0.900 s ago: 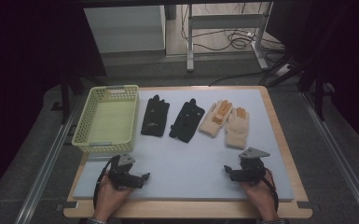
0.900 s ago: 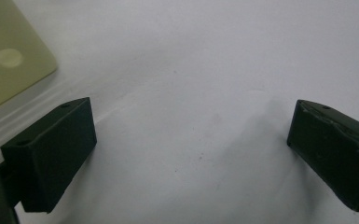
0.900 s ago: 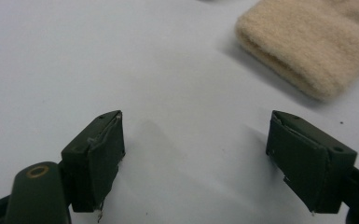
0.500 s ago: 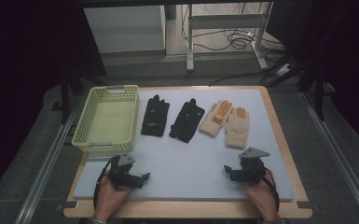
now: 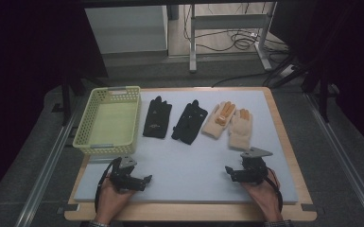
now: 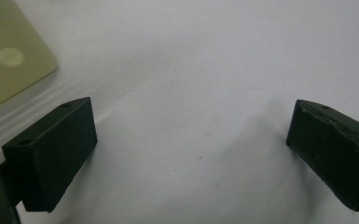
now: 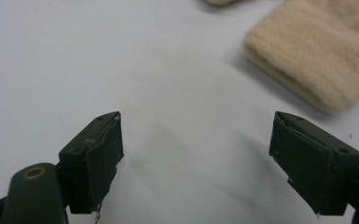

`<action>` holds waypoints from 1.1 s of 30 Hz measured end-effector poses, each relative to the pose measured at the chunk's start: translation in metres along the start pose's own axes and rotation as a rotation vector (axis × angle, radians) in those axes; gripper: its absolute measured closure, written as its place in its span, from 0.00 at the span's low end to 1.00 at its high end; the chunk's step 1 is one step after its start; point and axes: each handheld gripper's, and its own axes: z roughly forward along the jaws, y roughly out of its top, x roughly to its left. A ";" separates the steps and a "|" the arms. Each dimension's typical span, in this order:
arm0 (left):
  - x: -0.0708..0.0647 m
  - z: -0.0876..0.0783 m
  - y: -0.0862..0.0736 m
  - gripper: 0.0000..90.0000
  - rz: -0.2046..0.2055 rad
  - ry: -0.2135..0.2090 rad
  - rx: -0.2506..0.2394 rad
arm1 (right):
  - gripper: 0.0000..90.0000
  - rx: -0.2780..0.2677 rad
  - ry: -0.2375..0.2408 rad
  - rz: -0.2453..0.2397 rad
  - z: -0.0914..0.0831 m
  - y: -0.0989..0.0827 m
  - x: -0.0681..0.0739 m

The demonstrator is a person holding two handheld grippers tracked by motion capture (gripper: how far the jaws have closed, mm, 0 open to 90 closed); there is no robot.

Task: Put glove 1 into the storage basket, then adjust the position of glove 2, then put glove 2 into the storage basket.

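Two black gloves (image 5: 157, 118) (image 5: 189, 121) lie side by side on the pale mat, with two beige gloves (image 5: 219, 119) (image 5: 240, 129) to their right. My left gripper (image 5: 142, 181) rests low on the mat near the front left, open, nothing between its jaws (image 6: 189, 140). My right gripper (image 5: 230, 172) rests at the front right, just below the right beige glove, also open and empty (image 7: 196, 154). In the right gripper view that beige glove's cuff (image 7: 317, 60) lies ahead and to the right of the jaws.
A yellow-green mesh basket (image 5: 108, 121) stands at the mat's left side; its corner (image 6: 9, 51) is just beyond my left jaw. The mat (image 5: 189, 165) lies on a wooden table (image 5: 288, 142). Dark floor, cables and a desk frame are behind.
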 end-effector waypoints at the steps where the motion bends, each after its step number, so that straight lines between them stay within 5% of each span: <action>1: 0.000 0.000 0.000 0.02 0.000 0.000 0.000 | 0.19 -0.002 0.001 -0.003 0.000 0.003 0.000; 25: 0.000 0.000 -0.001 0.03 -0.002 0.000 -0.004 | 0.22 0.002 0.068 -0.049 0.049 0.069 0.014; 33: 0.000 0.000 -0.001 0.03 -0.004 0.001 -0.006 | 0.36 -0.011 0.091 -0.071 0.076 0.095 0.020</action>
